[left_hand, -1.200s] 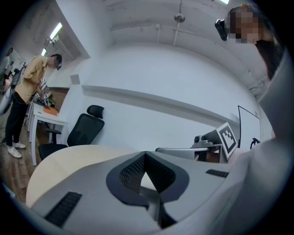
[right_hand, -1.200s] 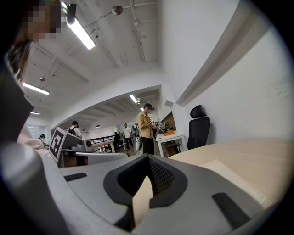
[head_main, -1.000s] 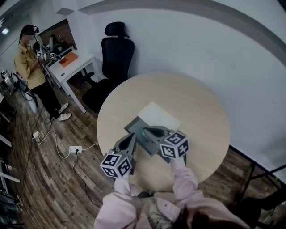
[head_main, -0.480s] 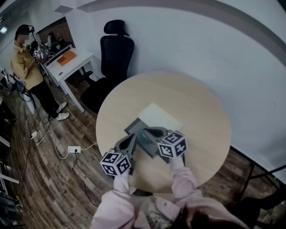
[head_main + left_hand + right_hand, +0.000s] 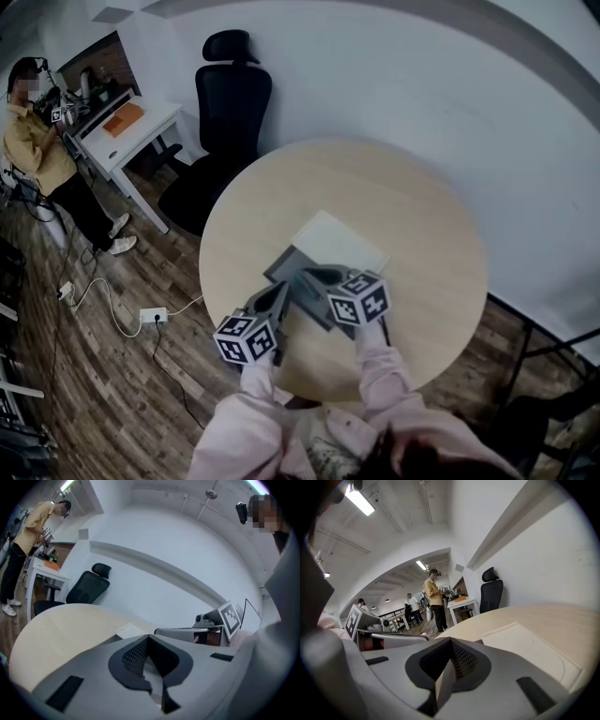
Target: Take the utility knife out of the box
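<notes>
head view: box [image 5: 283, 267] diagonal, knife unclear

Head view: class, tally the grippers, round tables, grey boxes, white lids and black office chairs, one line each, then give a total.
Grippers: 2 (left gripper, right gripper)
Round table: 1
Grey box: 1
White lid: 1
Black office chair: 1
Total: 6

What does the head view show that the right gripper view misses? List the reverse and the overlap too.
Head view only: power strip on the floor. Right gripper view only: ceiling light, more people far back. Both: round table, white panel, black chair, person in yellow.
</notes>
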Motion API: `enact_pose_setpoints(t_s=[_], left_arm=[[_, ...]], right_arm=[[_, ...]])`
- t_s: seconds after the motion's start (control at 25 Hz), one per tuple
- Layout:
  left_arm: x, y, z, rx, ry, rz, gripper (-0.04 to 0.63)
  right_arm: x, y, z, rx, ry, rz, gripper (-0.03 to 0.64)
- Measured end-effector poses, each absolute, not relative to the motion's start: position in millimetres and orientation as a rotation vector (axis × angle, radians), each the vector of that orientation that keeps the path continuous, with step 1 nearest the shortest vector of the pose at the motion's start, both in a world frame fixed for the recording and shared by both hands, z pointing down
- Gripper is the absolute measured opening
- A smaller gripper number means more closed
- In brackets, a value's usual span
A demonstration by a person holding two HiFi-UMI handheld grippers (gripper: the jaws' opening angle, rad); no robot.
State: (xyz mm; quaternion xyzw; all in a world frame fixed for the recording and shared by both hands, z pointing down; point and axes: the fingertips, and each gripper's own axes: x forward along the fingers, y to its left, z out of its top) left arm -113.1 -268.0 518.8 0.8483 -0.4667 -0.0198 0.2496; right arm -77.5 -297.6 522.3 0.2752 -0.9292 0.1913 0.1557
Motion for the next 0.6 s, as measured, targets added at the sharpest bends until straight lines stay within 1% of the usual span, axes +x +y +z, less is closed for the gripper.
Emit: enact_pose_setpoints(t_s=[0.6], left_arm=[[-118, -279, 547, 2.257, -1.181, -0.038, 0.000]], right_arm=[[-77, -310, 569, 0.862, -2.477, 0.599, -0.006]])
